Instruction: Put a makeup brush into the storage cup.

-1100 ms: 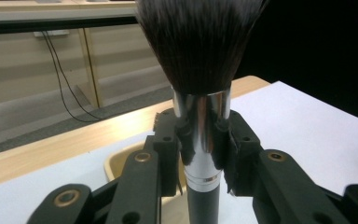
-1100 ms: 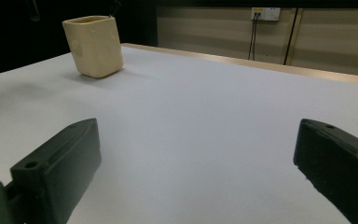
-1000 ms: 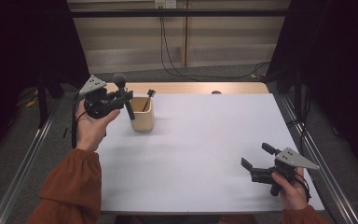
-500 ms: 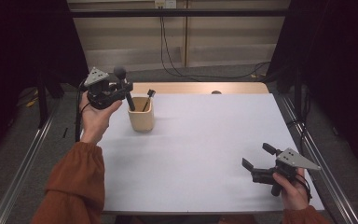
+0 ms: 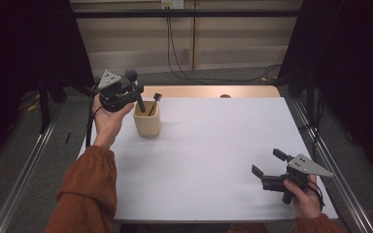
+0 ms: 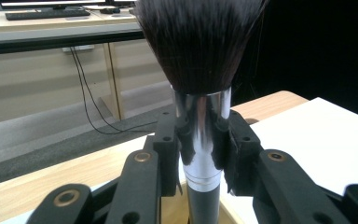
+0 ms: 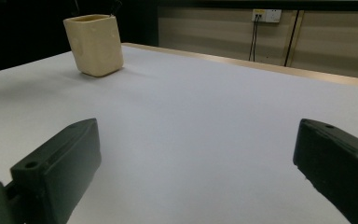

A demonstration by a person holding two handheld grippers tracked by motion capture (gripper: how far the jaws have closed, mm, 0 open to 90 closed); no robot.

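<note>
**Brush held over cup at bench's far left**

While the left hand-held gripper [image 5: 137, 92] pinches the makeup brush [image 6: 200, 84] by its silver ferrule, bristles up, the brush handle slants down into the cream cup [image 5: 147, 119]. Seen from above, the cup stands at about 10 o'clock on the white bench [image 5: 213, 155], with a second, thinner brush [image 5: 154, 102] leaning inside it. At about 4 o'clock, the right hand-held gripper [image 5: 267, 167] rests low near the bench edge, jaws spread wide with nothing between them, well apart from the cup.
</note>
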